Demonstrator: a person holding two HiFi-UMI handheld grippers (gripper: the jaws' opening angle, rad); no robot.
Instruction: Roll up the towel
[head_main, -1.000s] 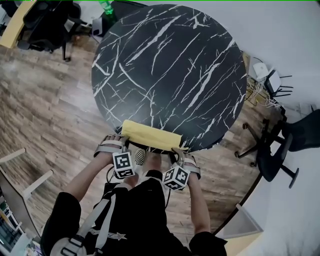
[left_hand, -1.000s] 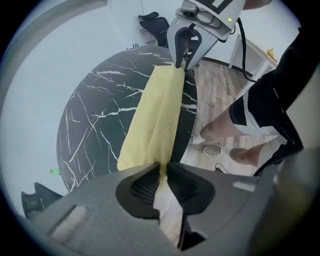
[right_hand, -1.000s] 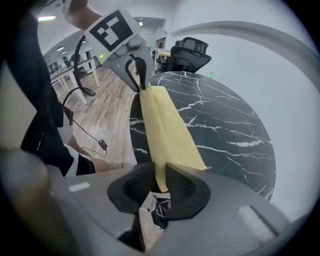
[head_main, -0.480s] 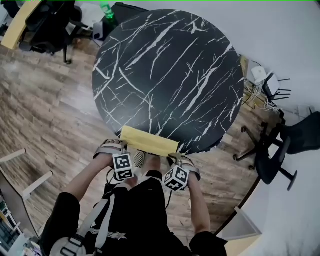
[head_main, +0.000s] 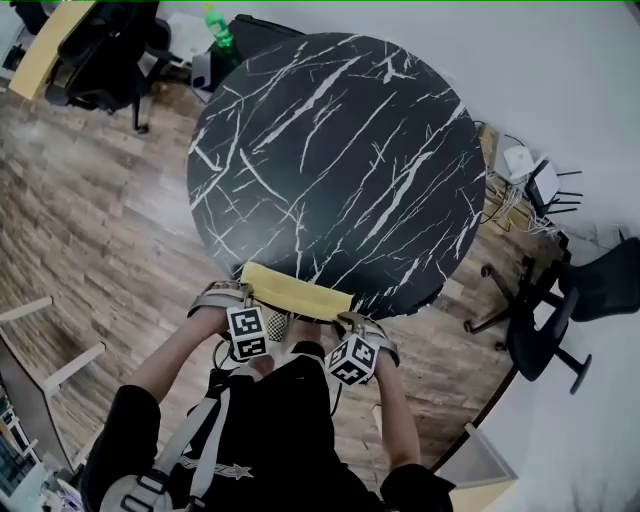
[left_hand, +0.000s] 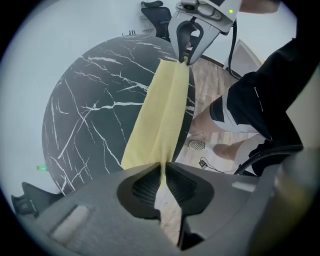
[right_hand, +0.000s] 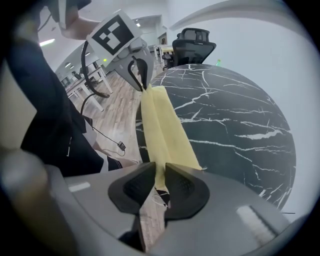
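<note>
L claw (head_main: 243, 288): at the near rim of the counter (head_main: 340, 150), pointing down, clamped on the L end of the towel (head_main: 296, 286). The left gripper view shows a thin yellow edge pinched btwn its jaws. The jaws have just been opening a little, but the cloth is btwn them and gripped, w/ no gap to see.

Towel: a narrow yellow band lying L to R along the near rim, stretched fairly straight btwn the two claws. Its far long edge rests on the black marbled top. Its near long edge seems to sit at or just over the rim; can't tell exactly. Both gripper views show a lengthwise groove down the middle, so it looks doubled over or given a loose first turn, w/ more than one layer. No tight cylinder visible yet.

R claw (head_main: 350, 312): at the R end of the towel, tilted steeply down, also closed on cloth. In the right gripper view the yellow end runs in btwn its jaws. Those have just been opening somewhat too, w/ the towel btwn them and held.

Progress, my read: early to mid.
- Done: towel gathered into a slim strip at the near edge, both ends gripped.
- Left: turn it over itself toward the far side until it's a firm roll, then let go.
- Risk: grips look light, so an end could slip and the roll go uneven.
</note>
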